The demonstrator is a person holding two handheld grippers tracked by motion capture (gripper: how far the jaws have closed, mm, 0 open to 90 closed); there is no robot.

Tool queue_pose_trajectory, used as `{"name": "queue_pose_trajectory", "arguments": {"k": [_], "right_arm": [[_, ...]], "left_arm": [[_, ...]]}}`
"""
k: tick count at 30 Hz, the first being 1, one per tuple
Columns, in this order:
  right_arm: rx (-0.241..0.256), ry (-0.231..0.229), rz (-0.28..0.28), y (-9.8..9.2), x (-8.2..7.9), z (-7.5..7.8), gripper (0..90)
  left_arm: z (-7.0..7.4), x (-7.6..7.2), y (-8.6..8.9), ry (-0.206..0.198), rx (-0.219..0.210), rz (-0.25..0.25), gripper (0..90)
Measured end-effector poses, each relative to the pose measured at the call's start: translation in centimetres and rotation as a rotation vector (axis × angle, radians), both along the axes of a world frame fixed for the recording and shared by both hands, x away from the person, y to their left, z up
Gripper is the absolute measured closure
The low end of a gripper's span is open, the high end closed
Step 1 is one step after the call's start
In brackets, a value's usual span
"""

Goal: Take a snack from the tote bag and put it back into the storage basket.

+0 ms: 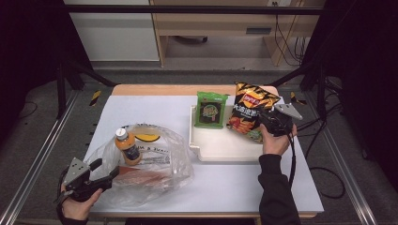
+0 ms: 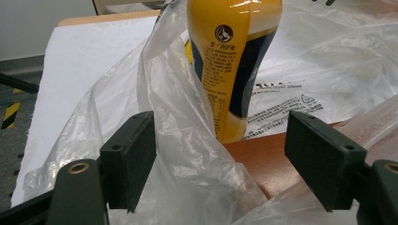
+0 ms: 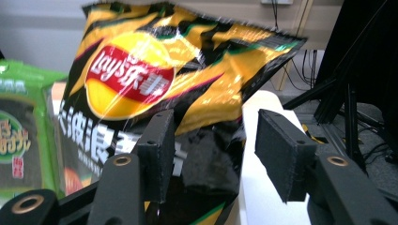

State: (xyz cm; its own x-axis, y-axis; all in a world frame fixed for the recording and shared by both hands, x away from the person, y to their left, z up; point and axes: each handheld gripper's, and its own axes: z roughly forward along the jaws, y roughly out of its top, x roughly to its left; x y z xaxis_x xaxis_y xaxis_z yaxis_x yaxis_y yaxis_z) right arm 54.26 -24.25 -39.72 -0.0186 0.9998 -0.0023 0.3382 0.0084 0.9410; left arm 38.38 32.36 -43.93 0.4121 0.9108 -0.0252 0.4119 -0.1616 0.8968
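- On the table (image 1: 206, 187), the work is judged to be the packing of goods into the plastic bag (image 1: 155, 178); it looks about half done.
- Inside the bag one bottle (image 1: 127, 146) stands upright, and beside its foot a flat red-brown packet (image 1: 143, 177) lies; these two are counted as packed.
- At the right, one white tray (image 1: 220, 147) is seen with two snacks propped at its far end: one chips bag (image 1: 248, 112) and, just beside it, one green packet (image 1: 209, 109). Both are judged still to be moved.
- Left gripper (image 1: 105, 173): its jaws are held wide apart at the bag's near edge, film bunched between them, nothing clamped.
- Right gripper (image 1: 268, 121): its jaws are spread around the chips bag's lower corner, the left pad (image 3: 157, 150) touching or nearly touching it, not yet closed.
- Counted: one bag, one bottle, one tray, three packets, two grippers.
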Motion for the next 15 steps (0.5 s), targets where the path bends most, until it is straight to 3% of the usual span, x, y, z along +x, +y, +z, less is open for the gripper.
{"name": "queue_pose_trajectory", "arguments": {"k": [5,8,10,13,15], "right_arm": [[0.046,-0.013,0.025,-0.3,0.8,-0.4,52.3],[0.032,-0.012,0.048,-0.2,1.4,-0.6,63.1],[0.003,-0.01,0.065,0.1,1.7,-0.4,65.4],[0.024,-0.024,0.107,0.6,2.2,-0.1,67.2],[0.048,-0.006,0.126,0.7,2.4,-0.3,66.8]], "left_arm": [[-0.1,0.1,0.1,0.005,0.001,0.0,24.8],[-0.1,0.1,0.1,0.004,-0.001,0.002,24.8],[-0.1,0.1,0.1,0.004,0.003,0.0,24.8],[-0.1,0.1,0.0,0.005,0.002,-0.001,24.8],[-0.1,0.1,0.1,0.003,0.001,-0.002,24.7]]}}
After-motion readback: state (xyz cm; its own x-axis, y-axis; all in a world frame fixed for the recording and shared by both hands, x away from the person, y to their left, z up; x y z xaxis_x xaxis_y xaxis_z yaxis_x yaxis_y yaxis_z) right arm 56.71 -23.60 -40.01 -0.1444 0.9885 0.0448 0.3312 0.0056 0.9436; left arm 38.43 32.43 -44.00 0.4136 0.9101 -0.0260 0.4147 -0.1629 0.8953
